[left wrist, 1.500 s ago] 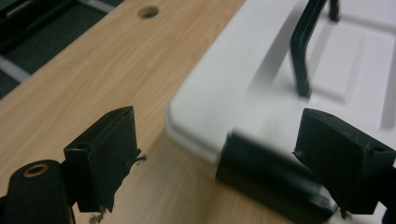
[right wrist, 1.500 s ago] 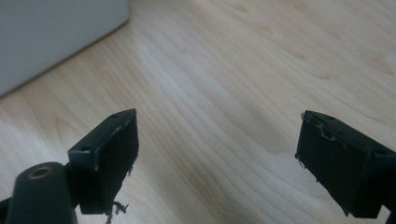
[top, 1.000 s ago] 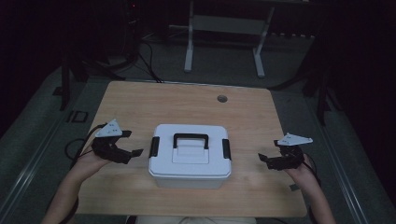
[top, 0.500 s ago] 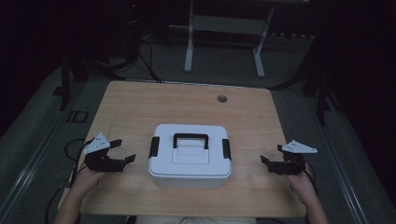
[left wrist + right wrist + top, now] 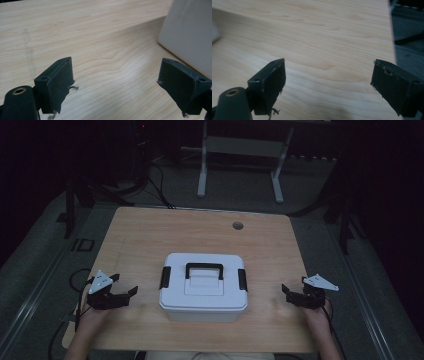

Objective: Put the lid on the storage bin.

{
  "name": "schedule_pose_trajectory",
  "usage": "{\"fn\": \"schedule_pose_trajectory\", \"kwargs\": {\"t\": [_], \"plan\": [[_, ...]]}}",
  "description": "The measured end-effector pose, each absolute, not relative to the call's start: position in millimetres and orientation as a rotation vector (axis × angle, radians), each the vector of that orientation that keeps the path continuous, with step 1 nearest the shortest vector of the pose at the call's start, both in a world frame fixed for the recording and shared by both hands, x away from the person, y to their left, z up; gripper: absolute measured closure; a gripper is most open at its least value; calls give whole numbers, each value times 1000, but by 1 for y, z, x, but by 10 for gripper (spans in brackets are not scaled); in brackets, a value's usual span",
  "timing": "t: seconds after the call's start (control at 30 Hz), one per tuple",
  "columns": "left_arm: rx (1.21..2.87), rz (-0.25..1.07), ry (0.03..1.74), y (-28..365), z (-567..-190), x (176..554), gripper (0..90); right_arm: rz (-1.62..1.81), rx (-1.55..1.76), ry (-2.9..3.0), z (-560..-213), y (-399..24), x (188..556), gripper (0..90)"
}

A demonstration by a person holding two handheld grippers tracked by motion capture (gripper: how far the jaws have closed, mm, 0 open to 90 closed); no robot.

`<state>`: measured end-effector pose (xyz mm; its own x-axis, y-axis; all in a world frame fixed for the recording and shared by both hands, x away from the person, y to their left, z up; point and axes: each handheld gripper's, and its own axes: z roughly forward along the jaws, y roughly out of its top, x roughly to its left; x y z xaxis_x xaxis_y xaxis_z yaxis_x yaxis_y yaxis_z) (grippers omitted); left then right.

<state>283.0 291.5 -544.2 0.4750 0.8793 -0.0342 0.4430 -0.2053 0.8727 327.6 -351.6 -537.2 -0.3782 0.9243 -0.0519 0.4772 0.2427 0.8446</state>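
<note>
We see the white box [image 5: 203,286] on the table [image 5: 150,235] between our left gripper [image 5: 123,292] and right gripper [image 5: 288,293], both wide open, holding nothing.

High view v. dim; gripper views brighter, soft-focus.

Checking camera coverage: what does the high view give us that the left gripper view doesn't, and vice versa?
High view alone: the whole white box with its black handle and side latches, the right tongs off its other side, the round hole near the table's far edge, and the floor beyond. Left gripper view alone: close wood grain and the frayed pads on the open jaws. Both: the left tongs, open and holding nothing, the wooden table, and the box's near side wall.
</note>
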Motion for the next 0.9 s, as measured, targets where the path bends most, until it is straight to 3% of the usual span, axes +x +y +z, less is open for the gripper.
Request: {"fn": "schedule_pose_trajectory", "kwargs": {"t": [0.9], "plan": [[1642, 933, 1405, 307, -558, 275, 129, 979, 1368, 1691, -549, -361, 320, 121]]}}
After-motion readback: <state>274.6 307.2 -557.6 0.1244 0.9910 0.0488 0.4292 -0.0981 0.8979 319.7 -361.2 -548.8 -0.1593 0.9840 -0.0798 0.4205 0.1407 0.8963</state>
